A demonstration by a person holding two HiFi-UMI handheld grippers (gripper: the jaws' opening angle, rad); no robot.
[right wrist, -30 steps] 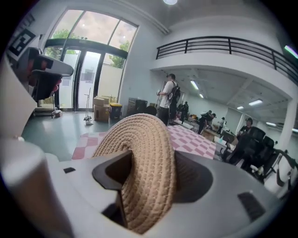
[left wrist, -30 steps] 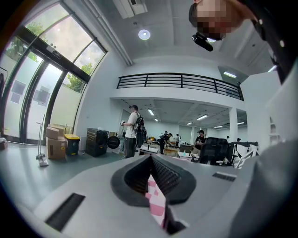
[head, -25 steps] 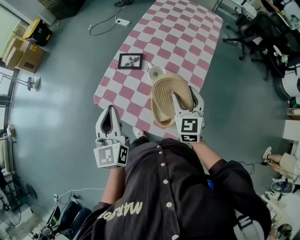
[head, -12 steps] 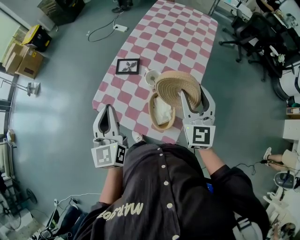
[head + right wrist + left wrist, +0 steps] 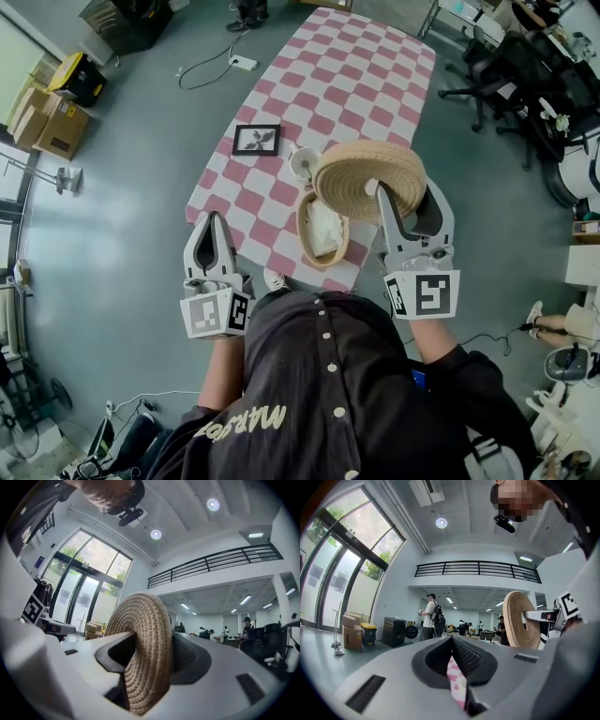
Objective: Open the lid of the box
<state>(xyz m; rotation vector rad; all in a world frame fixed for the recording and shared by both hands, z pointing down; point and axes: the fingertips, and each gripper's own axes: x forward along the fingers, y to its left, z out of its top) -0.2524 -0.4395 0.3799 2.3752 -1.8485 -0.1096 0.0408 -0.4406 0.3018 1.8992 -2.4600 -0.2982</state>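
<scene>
The round woven lid hangs in the air above the table, tilted, with my right gripper shut on its near edge. Those jaws have just been closing a little, with the lid between them. In the right gripper view the lid stands on edge between the pads. Below it the oval woven box sits uncovered near the table's front edge, with white cloth inside. My left gripper hovers off the table's near left corner, shut and empty. Its own view shows the lid at the right.
The table wears a pink and white checked cloth. A black picture frame and a white cup sit just beyond the box. Cardboard boxes stand on the floor at left, and office chairs at right.
My right gripper has risen with the lid, lifting it off the box, so the white cloth inside now shows. The left gripper has barely moved.
</scene>
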